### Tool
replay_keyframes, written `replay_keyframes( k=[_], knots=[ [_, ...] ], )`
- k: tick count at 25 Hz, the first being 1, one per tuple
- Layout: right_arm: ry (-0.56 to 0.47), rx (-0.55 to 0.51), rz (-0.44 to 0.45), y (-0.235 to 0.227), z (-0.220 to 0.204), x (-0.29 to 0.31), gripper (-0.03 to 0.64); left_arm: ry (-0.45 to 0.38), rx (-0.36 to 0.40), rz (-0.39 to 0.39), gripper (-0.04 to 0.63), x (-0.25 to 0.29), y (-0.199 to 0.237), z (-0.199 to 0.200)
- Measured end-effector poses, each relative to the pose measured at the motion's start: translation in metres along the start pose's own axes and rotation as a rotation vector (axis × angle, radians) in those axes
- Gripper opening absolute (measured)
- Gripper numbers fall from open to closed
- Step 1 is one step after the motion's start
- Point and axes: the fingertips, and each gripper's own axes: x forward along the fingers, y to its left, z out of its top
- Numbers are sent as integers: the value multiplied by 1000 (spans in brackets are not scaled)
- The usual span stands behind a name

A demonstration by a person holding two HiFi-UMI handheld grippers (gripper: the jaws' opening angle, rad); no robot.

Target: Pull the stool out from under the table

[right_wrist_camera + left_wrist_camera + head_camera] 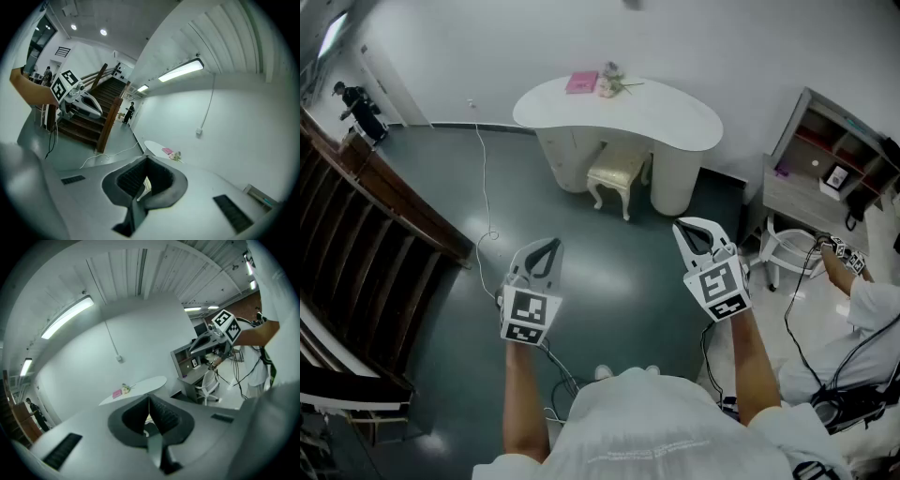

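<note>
1. Ahead of both grippers and well apart from them, the stool [617,174] stands tucked partly under the front edge of the table [619,111], between its two pedestals. Neither gripper touches it.
2. Left gripper [542,251]: your jaws are closed together with nothing held. Its own view shows the ribbed pads meeting, with the table far beyond them.
3. Right gripper [696,232]: the same, pads pressed together and empty.
4. Step in hand, as judged: the approach. The pull has not begun, and the stool sits fully in its parked place.
5. The next move likely calls for this:
   - Walk forward and spread at least one pair of jaws.
   - Lower to the seat edge or a leg and clamp.
   - Draw straight back toward yourself.
   - Mind the cable [483,169] on the floor ahead of your left gripper.
6. Count:
   - Stool, one; table, one; grippers, two.
   - On the tabletop: one pink book [581,82] and one flower sprig [614,82].
   - To the right of your right gripper: one shelf desk [811,178], one white chair [783,248] and one seated person [862,309].
</note>
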Motion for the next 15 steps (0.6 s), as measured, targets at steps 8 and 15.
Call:
replay_keyframes(
  k=[8, 15],
  knots=[
    [14, -16, 39, -29, -33, 14, 15, 42, -9, 3, 18, 37, -23, 6],
    [-19, 72, 45, -59, -39, 61, 15, 60, -16, -7, 18, 83, 0, 0]
  ],
)
